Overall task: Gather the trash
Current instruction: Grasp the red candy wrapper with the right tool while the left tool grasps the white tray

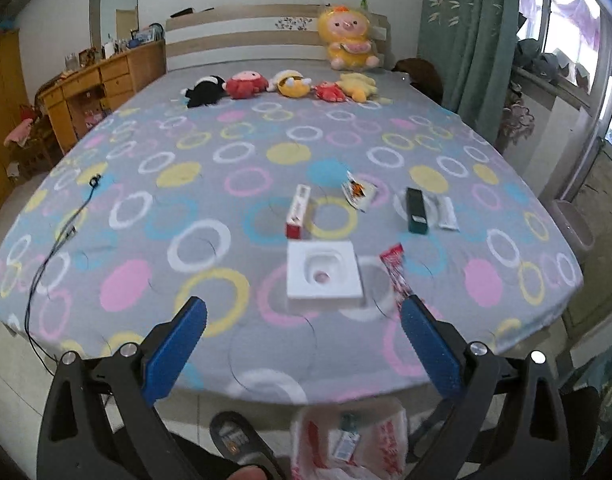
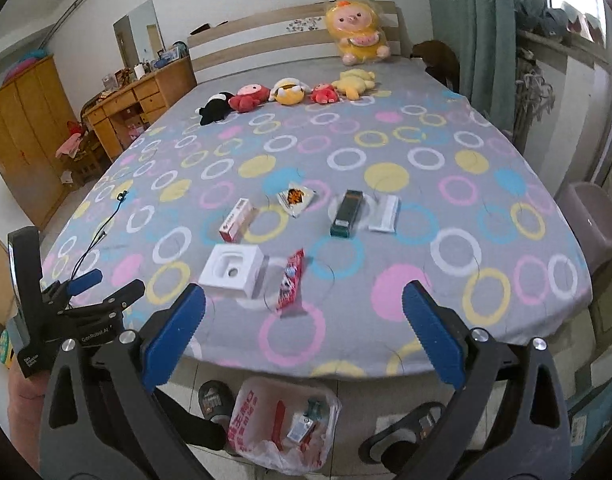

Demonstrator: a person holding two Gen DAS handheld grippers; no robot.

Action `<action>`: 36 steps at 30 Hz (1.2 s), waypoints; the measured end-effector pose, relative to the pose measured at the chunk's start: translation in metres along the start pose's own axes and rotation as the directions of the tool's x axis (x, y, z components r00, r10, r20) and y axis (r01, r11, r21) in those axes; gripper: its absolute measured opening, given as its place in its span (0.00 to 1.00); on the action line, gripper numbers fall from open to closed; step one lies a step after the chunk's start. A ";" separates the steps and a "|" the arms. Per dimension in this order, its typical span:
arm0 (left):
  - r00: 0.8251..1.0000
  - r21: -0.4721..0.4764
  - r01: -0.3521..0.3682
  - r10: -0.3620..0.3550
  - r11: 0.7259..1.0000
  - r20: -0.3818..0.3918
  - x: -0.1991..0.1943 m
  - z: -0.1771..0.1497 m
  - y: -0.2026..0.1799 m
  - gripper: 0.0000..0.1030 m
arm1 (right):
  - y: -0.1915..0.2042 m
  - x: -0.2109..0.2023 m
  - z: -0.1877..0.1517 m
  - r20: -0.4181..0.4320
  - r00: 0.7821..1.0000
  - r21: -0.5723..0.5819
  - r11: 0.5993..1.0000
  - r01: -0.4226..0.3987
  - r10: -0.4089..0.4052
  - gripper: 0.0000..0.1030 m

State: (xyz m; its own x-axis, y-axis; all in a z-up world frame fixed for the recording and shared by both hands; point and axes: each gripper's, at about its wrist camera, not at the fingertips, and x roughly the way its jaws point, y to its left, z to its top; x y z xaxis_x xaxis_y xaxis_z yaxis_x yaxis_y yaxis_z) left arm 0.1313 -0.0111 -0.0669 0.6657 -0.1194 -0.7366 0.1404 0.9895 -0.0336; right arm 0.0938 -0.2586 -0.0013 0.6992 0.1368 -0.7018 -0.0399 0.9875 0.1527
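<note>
Left wrist view had my left gripper spread wide over the near edge of the bed, nothing between its blue pads. A white tray lay just beyond the gap, and a red wrapper ran from the tray's right side to the tip of the right-hand pad; I could not tell whether it touched the pad. Further up the bed sat a red-and-white box, then a crumpled packet, a dark green box and a white sachet just beside it. Below the gripper, on the floor against the bed's foot, stood the plastic bag with some scraps already in it, next to my slipper.

From the right wrist, my right gripper was also wide open and empty, held above the same bed edge. The wrapper lay just ahead of the gap, toward its left pad, with the tray left of that and beside it. The other four pieces lay in a loose row further off. The bag sat on the floor directly under the gripper, between my two slippers. My left gripper showed at the left edge, level with the tray.
</note>
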 end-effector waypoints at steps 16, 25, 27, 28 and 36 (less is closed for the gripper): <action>0.987 -0.030 0.016 -0.021 0.999 -0.162 0.111 0.028 0.033 0.92 | 0.030 0.121 0.031 -0.178 0.982 -0.040 0.998 0.054 -0.060 0.94; 0.970 0.014 0.011 -0.008 1.000 -0.243 0.177 0.025 0.030 0.92 | 0.026 0.198 0.026 -0.274 0.956 -0.019 0.994 0.105 -0.106 0.93; 0.968 0.020 0.014 -0.008 1.000 -0.251 0.189 0.023 0.031 0.92 | 0.023 0.210 0.022 -0.293 0.949 -0.023 0.993 0.117 -0.119 0.93; 0.966 0.022 0.016 -0.010 1.000 -0.258 0.194 0.022 0.030 0.92 | 0.021 0.219 0.020 -0.307 0.944 -0.022 0.992 0.123 -0.124 0.93; 0.957 0.039 0.024 -0.012 0.999 -0.290 0.217 0.018 0.028 0.92 | 0.012 0.262 0.006 -0.380 0.912 -0.022 0.987 0.159 -0.156 0.93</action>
State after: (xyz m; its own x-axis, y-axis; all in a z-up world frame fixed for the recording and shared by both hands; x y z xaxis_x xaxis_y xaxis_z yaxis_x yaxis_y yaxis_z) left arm 0.2932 -0.0106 -0.2155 0.4229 -0.1027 -0.9003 0.1853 0.9824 -0.0250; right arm 0.2809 -0.2115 -0.1792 0.3726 0.0008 -0.9280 0.0565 0.9981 0.0236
